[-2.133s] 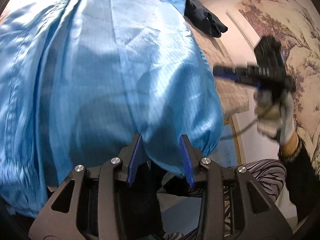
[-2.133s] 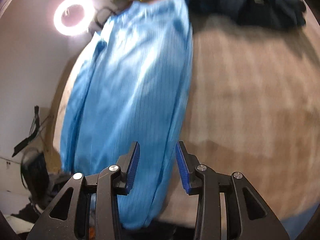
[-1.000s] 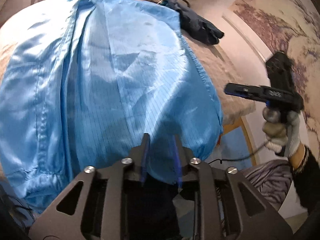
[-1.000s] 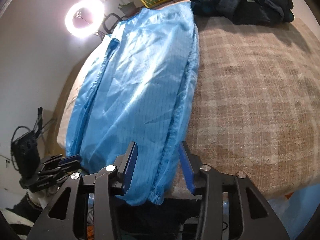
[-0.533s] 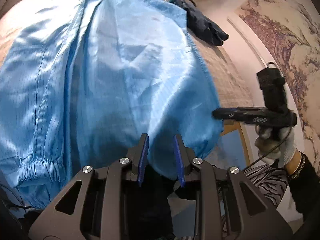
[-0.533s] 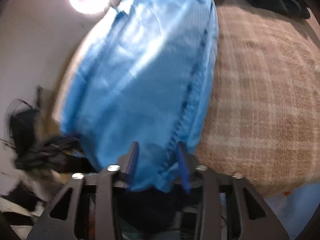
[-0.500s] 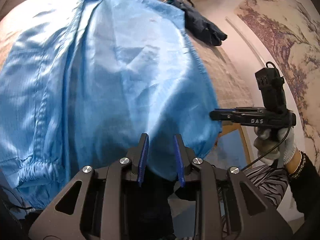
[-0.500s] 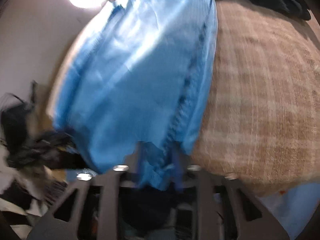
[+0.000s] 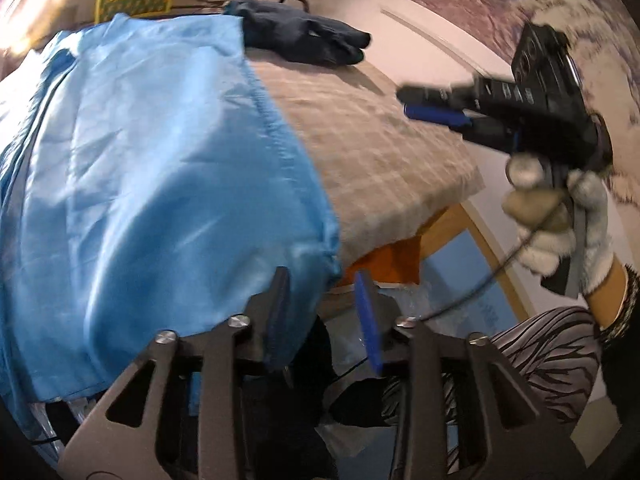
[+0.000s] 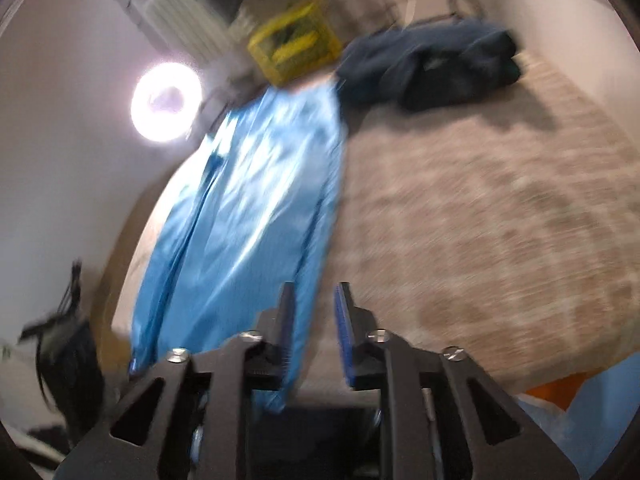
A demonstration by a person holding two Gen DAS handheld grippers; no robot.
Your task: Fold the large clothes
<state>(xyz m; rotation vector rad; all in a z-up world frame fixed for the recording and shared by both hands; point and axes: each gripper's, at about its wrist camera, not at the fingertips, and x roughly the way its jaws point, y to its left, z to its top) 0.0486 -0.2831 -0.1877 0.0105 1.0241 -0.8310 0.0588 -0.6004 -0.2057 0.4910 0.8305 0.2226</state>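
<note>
A large shiny light-blue garment (image 9: 152, 168) lies spread on the left part of the beige checked table cover (image 9: 372, 136), its near hem hanging over the front edge. My left gripper (image 9: 324, 312) is open at that hem's right corner, with nothing between its pads. My right gripper (image 10: 314, 336) is open and empty above the front edge, just right of the garment (image 10: 256, 208). It also shows in the left wrist view (image 9: 436, 110), held in a white-gloved hand up and to the right of the table.
A dark navy garment (image 9: 304, 40) lies bunched at the table's far end, also in the right wrist view (image 10: 432, 64). A yellow crate (image 10: 296, 44) and a ring light (image 10: 166, 102) stand behind. An orange cloth (image 9: 392, 256) hangs under the table's front edge.
Both grippers held the garment's near hem half a second ago and have let it go. Both have opened and pulled back; the right one has risen to the right. The hem has dropped.
</note>
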